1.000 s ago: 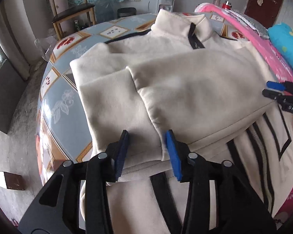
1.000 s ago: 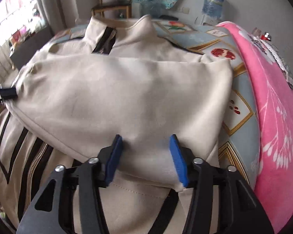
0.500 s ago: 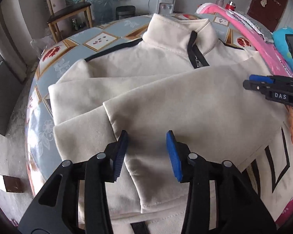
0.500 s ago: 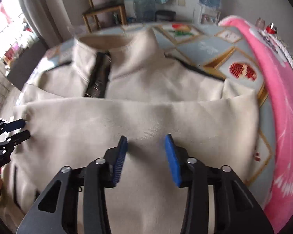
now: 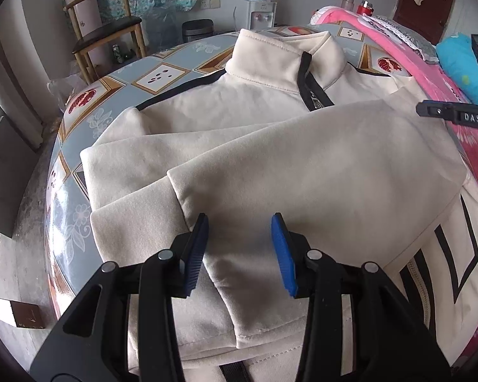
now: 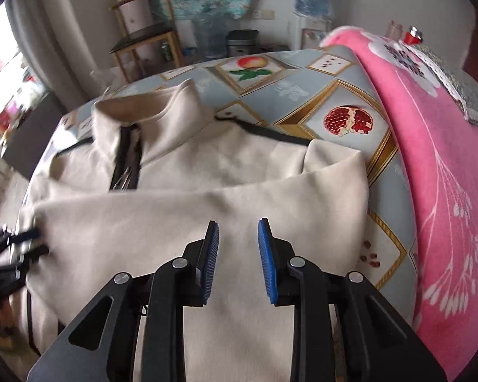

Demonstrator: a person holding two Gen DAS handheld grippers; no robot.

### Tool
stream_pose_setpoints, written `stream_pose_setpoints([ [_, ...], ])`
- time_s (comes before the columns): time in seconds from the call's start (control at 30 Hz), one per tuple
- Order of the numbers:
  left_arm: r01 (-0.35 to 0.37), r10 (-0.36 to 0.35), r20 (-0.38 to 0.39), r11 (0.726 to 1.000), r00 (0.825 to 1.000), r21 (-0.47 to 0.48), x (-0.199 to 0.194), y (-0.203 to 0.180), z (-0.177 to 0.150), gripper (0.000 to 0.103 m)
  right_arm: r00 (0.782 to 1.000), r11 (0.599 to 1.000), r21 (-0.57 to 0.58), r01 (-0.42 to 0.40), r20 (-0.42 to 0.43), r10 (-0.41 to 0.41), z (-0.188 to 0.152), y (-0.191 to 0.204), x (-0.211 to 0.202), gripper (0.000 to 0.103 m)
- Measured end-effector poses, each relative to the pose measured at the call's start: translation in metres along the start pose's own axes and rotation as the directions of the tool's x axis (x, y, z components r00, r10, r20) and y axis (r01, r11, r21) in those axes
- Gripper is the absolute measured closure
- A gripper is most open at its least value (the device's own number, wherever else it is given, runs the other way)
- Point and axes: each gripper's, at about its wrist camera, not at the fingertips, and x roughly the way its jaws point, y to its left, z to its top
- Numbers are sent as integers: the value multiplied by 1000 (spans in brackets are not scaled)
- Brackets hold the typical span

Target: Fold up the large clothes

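Observation:
A cream zip-neck jacket (image 5: 271, 146) with black trim lies flat on the table, collar at the far side. Both sleeves are folded across the chest; one cuff lies near the front at the left. It also shows in the right wrist view (image 6: 181, 222). My left gripper (image 5: 239, 248) is open and empty, just above the folded sleeve near the cuff. My right gripper (image 6: 237, 248) is open and empty over the sleeve at the jacket's right side. The right gripper's tip shows at the right edge of the left wrist view (image 5: 452, 114).
The round table (image 6: 344, 95) has a blue-grey cloth with fruit pictures. A pink blanket (image 6: 430, 159) covers its right side. A wooden chair (image 5: 105, 35), a bin and a water dispenser (image 5: 258, 0) stand beyond the far edge. A small box (image 5: 19, 312) lies on the floor at left.
Both grippers have moved forward over the jacket, from its lower hem toward the collar. The right gripper's jaws have narrowed somewhat. The jacket has not moved.

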Motion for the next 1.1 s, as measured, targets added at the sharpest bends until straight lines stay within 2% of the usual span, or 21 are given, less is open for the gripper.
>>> stream_pose_setpoints([
  [0.07, -7, 7, 2, 1000, 1000, 8, 2, -1, 0, 64, 992, 992, -74, 104, -62, -109, -12, 3, 18, 77],
  [0.1, -11, 11, 1, 1000, 1000, 14, 2, -3, 0, 64, 994, 991, -85, 103, -23, -105, -17, 2, 16, 76],
  [0.13, -14, 14, -2, 1000, 1000, 17, 2, -3, 0, 64, 994, 990, -87, 107, -30, -110, -17, -1, 16, 75],
  [0.2, -10, 10, -2, 1000, 1000, 6, -1, -1, 0, 64, 991, 992, -15, 123, -44, -123, -15, -13, 11, 75],
  [0.27, -3, 3, 6, 1000, 1000, -10, -8, 2, -1, 64, 995, 995, 42, 89, -46, -87, -20, -22, 2, 75],
  [0.43, -42, 42, 10, 999, 999, -3, -31, 6, -13, 64, 999, 998, 48, 28, -21, -27, -45, -16, -31, 75],
  [0.53, -50, 50, 2, 998, 999, -35, -48, 12, -26, 64, 1000, 997, 76, -26, 7, 25, -65, -11, -59, 74],
  [0.57, -39, 40, 5, 998, 999, -50, -56, 14, -33, 64, 999, 995, 89, -48, 17, 46, -75, -10, -70, 73],
  [0.63, -21, 22, 8, 997, 1000, -71, -71, 15, -50, 63, 997, 992, 108, -69, 32, 66, -94, -7, -88, 64],
  [0.7, -12, 13, 8, 997, 1000, -81, -85, 12, -73, 59, 997, 991, 117, -64, 42, 59, -124, -2, -106, 55],
  [0.83, 26, -22, 33, 993, 999, -116, -113, 3, -127, 57, 998, 989, 133, -61, 40, 56, -183, 11, -125, 52],
  [1.03, 26, -17, 76, 992, 997, -122, -142, -22, -195, 56, 999, 991, 126, 33, 21, -36, -261, 38, -140, 52],
  [1.1, 17, -5, 89, 991, 996, -132, -148, -28, -213, 51, 998, 988, 145, 47, 36, -52, -277, 41, -147, 41],
])
